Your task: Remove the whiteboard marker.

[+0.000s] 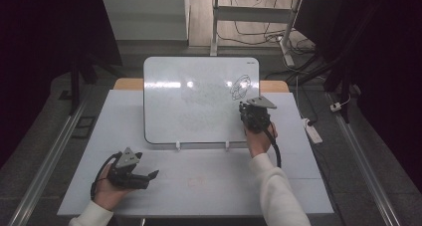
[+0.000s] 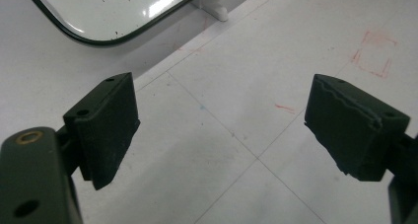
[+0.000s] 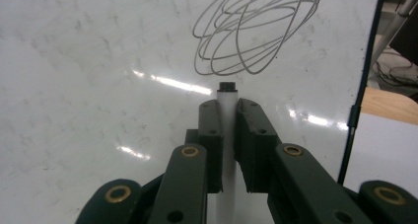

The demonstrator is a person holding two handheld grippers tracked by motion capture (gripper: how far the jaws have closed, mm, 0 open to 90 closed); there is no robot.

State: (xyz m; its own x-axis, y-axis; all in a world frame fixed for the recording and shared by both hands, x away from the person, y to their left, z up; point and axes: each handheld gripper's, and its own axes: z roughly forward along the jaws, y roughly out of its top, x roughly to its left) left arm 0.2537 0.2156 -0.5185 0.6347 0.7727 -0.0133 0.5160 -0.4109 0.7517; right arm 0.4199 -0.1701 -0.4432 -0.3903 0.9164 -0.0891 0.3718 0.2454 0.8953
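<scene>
Right tool [image 3: 228, 123] clamped on a white marker with black tip [image 3: 226, 98], right below the grey scribble [image 3: 256, 29] on the propped white whiteboard [image 1: 199, 101]. Left tool [image 2: 222, 130] wide open, nothing held, low over the near-left pale tabletop [image 1: 209, 181].

A pale grey table [image 1: 164, 186] stands on grey floor [image 1: 45, 116] – dark at both sides – with white desk legs [image 1: 215, 27], tangled cables [image 1: 259, 34] and a power strip [image 1: 313, 131] behind
</scene>
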